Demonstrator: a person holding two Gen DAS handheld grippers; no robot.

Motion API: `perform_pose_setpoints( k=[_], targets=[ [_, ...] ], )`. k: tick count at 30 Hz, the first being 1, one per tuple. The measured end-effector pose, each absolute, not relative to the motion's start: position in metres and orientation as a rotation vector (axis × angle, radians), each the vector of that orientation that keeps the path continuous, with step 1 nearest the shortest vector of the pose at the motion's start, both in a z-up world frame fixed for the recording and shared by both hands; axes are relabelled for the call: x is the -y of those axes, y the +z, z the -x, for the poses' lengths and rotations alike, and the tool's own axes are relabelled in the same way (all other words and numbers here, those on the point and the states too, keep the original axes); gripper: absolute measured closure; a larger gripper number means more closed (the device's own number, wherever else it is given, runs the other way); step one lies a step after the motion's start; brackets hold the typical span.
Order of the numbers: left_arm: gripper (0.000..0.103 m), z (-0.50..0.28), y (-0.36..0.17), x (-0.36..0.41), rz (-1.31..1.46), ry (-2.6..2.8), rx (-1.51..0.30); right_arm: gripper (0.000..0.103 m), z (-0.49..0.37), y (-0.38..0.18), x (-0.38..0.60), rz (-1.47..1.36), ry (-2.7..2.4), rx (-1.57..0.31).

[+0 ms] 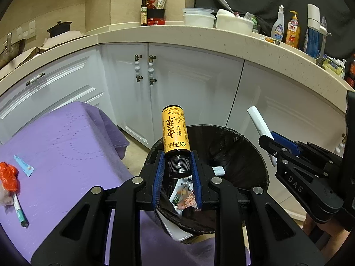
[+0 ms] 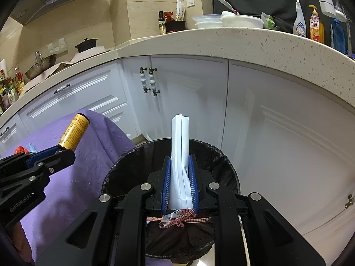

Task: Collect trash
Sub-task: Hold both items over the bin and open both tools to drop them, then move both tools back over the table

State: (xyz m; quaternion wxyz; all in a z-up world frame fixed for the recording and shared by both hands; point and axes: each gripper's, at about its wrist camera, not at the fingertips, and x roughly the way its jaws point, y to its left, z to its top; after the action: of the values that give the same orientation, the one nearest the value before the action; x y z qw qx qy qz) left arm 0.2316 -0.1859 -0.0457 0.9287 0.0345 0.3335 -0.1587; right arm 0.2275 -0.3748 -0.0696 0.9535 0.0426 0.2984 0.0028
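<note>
1. The black-lined bin is standing beside the purple-covered bench, some wrappers lying inside it.
2. The left tongs are clamping the yellow bottle by its dark cap, holding it over the bin's near rim; it looks rigid and probably light, with the ribbed cap giving a sure hold.
3. The right tongs are pinching a folded white paper packet above the bin's mouth; soft, light, easily crushed.

Bin right of table, before cabinets, under counter.
</note>
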Motion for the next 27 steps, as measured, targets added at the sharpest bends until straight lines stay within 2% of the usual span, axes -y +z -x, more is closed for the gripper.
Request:
perform_pose_setpoints(
  k=[10,11,13,14,15,27],
  targets=[
    [0.080,-0.251,-0.061,0.205,-0.099,-0.348,-0.708,0.084,-0.241,-0.080,0.380,-0.102,-0.012,-0.616],
    [0.078,-0.254,-0.064,0.207,-0.106,-0.344,-0.710,0.081,-0.242,-0.082,0.380,-0.105,-0.017,-0.615],
    [0.068,-0.258,-0.069,0.209,-0.115,-0.340,-0.722,0.062,-0.245,-0.085,0.382,-0.111,-0.032,-0.616],
    [0.054,-0.259,-0.071,0.209,-0.112,-0.338,-0.727,0.061,-0.246,-0.086,0.383,-0.112,-0.034,-0.616],
    [0.050,-0.260,-0.072,0.209,-0.103,-0.335,-0.728,0.061,-0.246,-0.086,0.384,-0.114,-0.036,-0.617],
    [0.047,-0.254,-0.065,0.197,-0.089,-0.321,-0.709,0.059,-0.234,-0.079,0.382,-0.116,-0.046,-0.602]
  ],
)
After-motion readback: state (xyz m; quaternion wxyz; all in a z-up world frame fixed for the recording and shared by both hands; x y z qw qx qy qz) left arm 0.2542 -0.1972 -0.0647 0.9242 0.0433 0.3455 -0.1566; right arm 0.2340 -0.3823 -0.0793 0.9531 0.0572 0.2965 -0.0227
